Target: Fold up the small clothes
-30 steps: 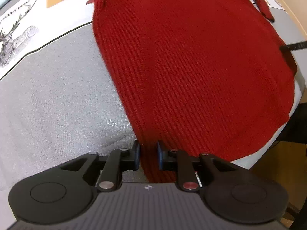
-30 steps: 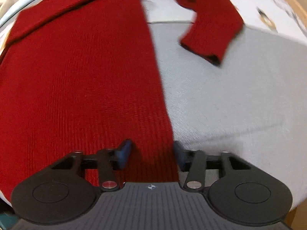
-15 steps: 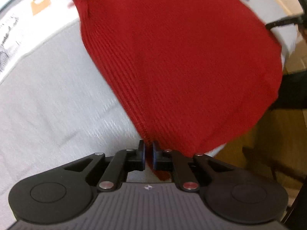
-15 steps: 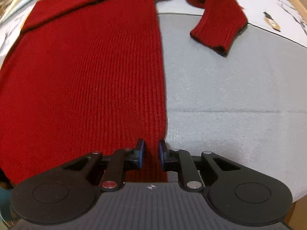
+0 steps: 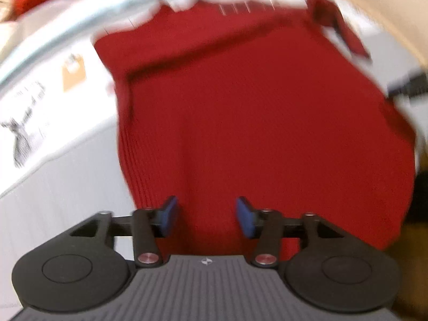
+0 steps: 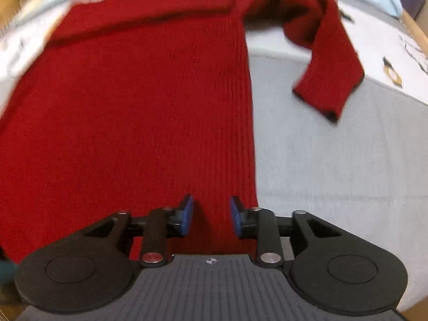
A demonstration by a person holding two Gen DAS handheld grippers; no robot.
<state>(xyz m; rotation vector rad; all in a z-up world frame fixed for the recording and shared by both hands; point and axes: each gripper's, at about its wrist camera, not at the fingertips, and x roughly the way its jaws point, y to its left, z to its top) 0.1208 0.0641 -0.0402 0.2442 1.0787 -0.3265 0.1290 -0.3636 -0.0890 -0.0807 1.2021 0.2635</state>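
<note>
A red knitted sweater (image 5: 254, 123) lies spread on a grey and white cloth (image 5: 61, 198), its hem toward me. In the right wrist view the sweater (image 6: 139, 112) fills the left half, and one sleeve (image 6: 329, 61) bends out over the cloth at the upper right. My left gripper (image 5: 206, 215) is open over the hem near the sweater's left edge, holding nothing. My right gripper (image 6: 211, 215) is open over the hem near the sweater's right edge, holding nothing. The left wrist view is blurred.
The cloth (image 6: 334, 160) carries printed drawings, a deer (image 5: 21, 139) at the left and an orange tag shape (image 5: 73, 73). A dark rod (image 5: 409, 83) shows at the right edge of the left wrist view. Wooden surroundings show at the frame corners.
Both grippers, shut on the sweater's hem corners half a second ago, are now open and have let the hem go. The sweater lies flatter and farther up the cloth.
</note>
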